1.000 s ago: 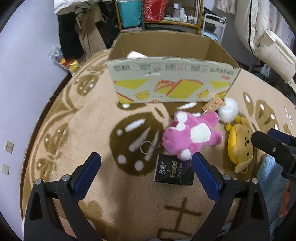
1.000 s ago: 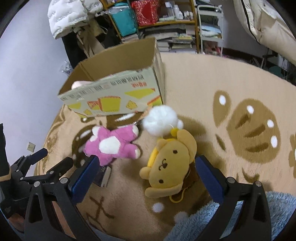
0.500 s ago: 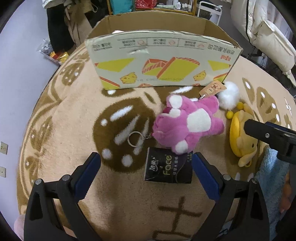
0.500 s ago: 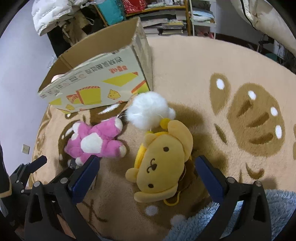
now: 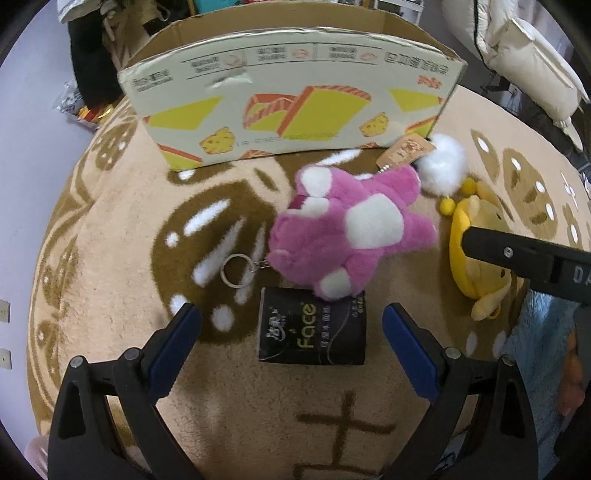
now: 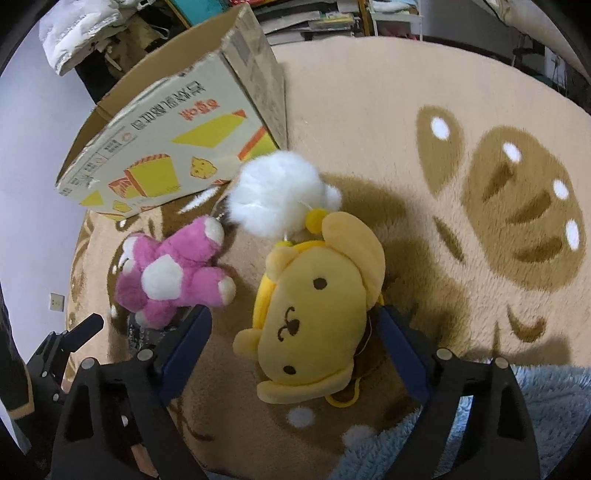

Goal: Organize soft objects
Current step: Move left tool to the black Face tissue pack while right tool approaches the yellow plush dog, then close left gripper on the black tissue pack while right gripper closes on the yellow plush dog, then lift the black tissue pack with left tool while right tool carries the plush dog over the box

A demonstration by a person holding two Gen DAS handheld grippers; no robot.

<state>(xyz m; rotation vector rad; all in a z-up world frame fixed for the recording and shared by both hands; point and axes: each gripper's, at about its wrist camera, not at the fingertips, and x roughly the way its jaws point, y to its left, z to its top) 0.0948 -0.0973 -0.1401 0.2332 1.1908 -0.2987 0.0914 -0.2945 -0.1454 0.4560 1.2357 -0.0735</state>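
A pink plush bear [image 5: 351, 236] [image 6: 170, 273] with a key ring lies on the tan rug. A black tissue pack [image 5: 313, 332] lies just in front of it. My left gripper [image 5: 291, 347] is open, its jaws either side of the tissue pack. A yellow plush dog [image 6: 317, 314] [image 5: 476, 258] lies beside the pink bear, with a white pompom [image 6: 275, 194] [image 5: 443, 164] behind it. My right gripper [image 6: 291, 350] is open, its jaws either side of the yellow dog. An open cardboard box [image 5: 291, 99] [image 6: 173, 136] stands behind the toys.
The tan rug [image 6: 480, 110] with brown patterns covers the floor. A light blue fluffy fabric [image 6: 480, 424] lies at the near right. Shelves and clothes [image 6: 314, 18] stand behind the box. A white cushion [image 5: 517, 55] is at the far right.
Both grippers have moved forward and down toward the toys. The left now brackets the tissue pack, the right brackets the yellow dog. The toys have not moved.
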